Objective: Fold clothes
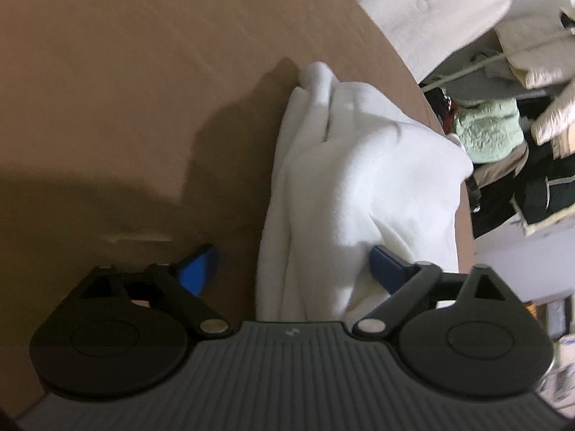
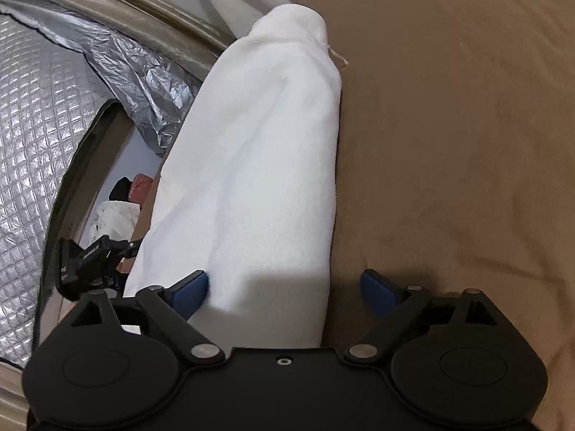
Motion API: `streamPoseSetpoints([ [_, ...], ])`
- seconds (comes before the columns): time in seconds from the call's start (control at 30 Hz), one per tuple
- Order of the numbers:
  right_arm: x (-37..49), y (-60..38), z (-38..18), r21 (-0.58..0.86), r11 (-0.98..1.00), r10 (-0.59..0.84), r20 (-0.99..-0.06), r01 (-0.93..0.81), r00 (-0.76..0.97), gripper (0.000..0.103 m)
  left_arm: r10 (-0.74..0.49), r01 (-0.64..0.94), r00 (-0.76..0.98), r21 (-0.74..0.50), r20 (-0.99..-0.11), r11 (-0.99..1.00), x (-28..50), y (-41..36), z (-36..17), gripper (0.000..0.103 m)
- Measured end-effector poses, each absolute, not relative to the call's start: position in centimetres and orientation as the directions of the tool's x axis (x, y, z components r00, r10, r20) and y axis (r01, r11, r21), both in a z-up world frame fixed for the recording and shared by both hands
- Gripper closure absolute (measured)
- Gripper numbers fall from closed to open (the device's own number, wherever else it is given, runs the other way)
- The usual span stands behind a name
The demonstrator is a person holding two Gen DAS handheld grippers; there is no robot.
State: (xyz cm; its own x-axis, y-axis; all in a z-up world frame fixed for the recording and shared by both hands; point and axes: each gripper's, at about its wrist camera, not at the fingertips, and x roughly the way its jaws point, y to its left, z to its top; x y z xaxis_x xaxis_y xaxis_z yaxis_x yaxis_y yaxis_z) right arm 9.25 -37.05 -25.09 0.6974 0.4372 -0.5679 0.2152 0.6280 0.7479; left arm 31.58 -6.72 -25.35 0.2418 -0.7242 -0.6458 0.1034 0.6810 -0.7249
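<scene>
A white fleece garment (image 1: 345, 179) lies bunched in a long roll near the edge of a brown surface (image 1: 125, 89). My left gripper (image 1: 291, 269) is open, its blue pads spread wide, with the near end of the garment lying between them. In the right wrist view the same white garment (image 2: 258, 165) stretches away along the edge of the brown surface (image 2: 449, 143). My right gripper (image 2: 284, 291) is open too, straddling the garment's near end; its left pad (image 2: 192, 292) touches the fabric and its right pad (image 2: 377, 291) stands apart over the brown surface.
Past the surface's edge in the left wrist view sit piles of clothes, a pale green item (image 1: 488, 129) and dark bags (image 1: 532, 186). The right wrist view shows silver quilted foil (image 2: 43, 125), a black clamp device (image 2: 90, 262) and a doorway beyond the edge.
</scene>
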Motion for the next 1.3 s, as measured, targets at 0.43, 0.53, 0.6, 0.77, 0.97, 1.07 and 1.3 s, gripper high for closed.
streamPoseSetpoints([
  [0.43, 12.6, -34.7, -23.2, 0.678, 0.733, 0.439, -0.531, 0.052, 0.724, 0.037, -0.771, 0.258, 0.226, -0.727, -0.595, 0.636, 30.6, -10.9, -24.6, 0.065],
  [0.53, 11.5, -32.7, -19.5, 0.565, 0.823, 0.393, -0.485, -0.063, 0.781, 0.045, -0.76, 0.386, 0.285, -0.656, -0.584, 0.649, 28.9, -11.3, -21.6, 0.065],
  [0.6, 10.9, -32.4, -18.5, 0.514, 0.855, 0.36, -0.493, -0.069, 0.792, 0.045, -0.762, 0.433, 0.287, -0.631, -0.58, 0.644, 28.2, -11.7, -20.5, 0.064],
  [0.77, 9.6, -32.3, -19.2, 0.403, 0.915, 0.256, -0.599, 0.009, 0.759, 0.03, -0.644, 0.357, 0.233, -0.552, -0.729, 0.754, 29.3, -13.7, -22.8, 0.027],
  [0.97, 5.8, -36.4, -23.3, 0.664, 0.731, 0.325, -0.539, 0.155, 0.777, 0.018, -0.602, 0.312, 0.252, -0.525, -0.758, 0.792, 29.5, -13.5, -22.9, 0.002],
  [1.07, 5.1, -37.2, -24.9, 0.769, 0.618, 0.404, -0.491, 0.166, 0.771, 0.017, -0.624, 0.303, 0.234, -0.553, -0.746, 0.776, 30.0, -13.9, -23.3, 0.0],
  [1.3, 9.6, -35.1, -25.0, 0.712, 0.694, 0.447, -0.538, 0.101, 0.715, 0.007, -0.7, 0.43, 0.245, -0.571, -0.671, 0.699, 29.7, -15.9, -22.6, 0.063],
])
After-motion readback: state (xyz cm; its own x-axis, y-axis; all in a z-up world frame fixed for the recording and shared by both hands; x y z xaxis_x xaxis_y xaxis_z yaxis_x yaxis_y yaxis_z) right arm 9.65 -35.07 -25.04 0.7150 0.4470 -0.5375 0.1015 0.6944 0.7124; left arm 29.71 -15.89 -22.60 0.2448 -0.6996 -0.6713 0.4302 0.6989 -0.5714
